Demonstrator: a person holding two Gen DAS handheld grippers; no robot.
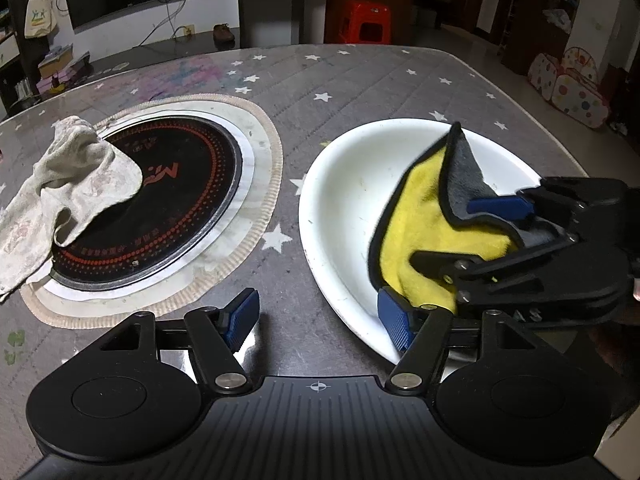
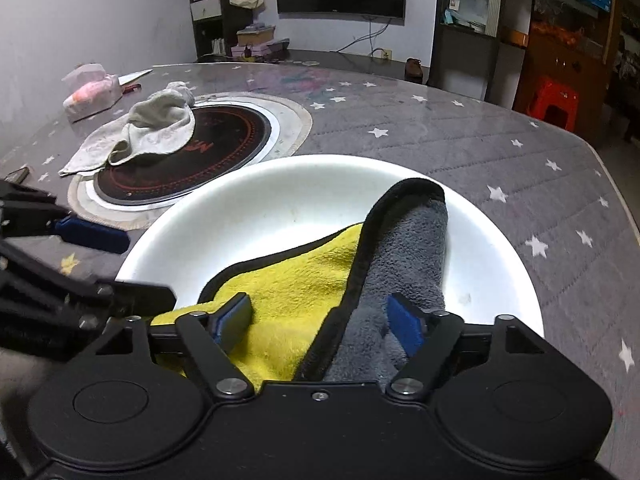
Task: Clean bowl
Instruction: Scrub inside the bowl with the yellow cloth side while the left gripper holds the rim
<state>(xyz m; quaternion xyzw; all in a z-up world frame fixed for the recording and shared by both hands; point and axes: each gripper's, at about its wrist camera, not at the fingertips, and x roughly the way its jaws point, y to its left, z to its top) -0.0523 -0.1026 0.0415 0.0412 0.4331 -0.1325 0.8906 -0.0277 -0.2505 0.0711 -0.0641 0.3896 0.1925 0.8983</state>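
A white shallow bowl (image 1: 348,200) (image 2: 280,208) sits on the grey star-patterned table. Inside it lies a yellow and grey cloth (image 1: 420,216) (image 2: 304,276), folded so that the grey side stands up at the right. My right gripper (image 2: 320,320) (image 1: 460,236) is low in the bowl. It is open, with the cloth loose between its blue pads. My left gripper (image 1: 320,316) (image 2: 120,264) is open at the bowl's near left rim. One finger is over the rim and the other is over the table.
Left of the bowl, a black induction cooktop (image 1: 160,200) sits on a round mat with a dirty white rag (image 1: 68,184) draped over its left side. A pink tissue pack (image 2: 92,92) lies at the far left. The table edge (image 2: 616,200) curves past on the right.
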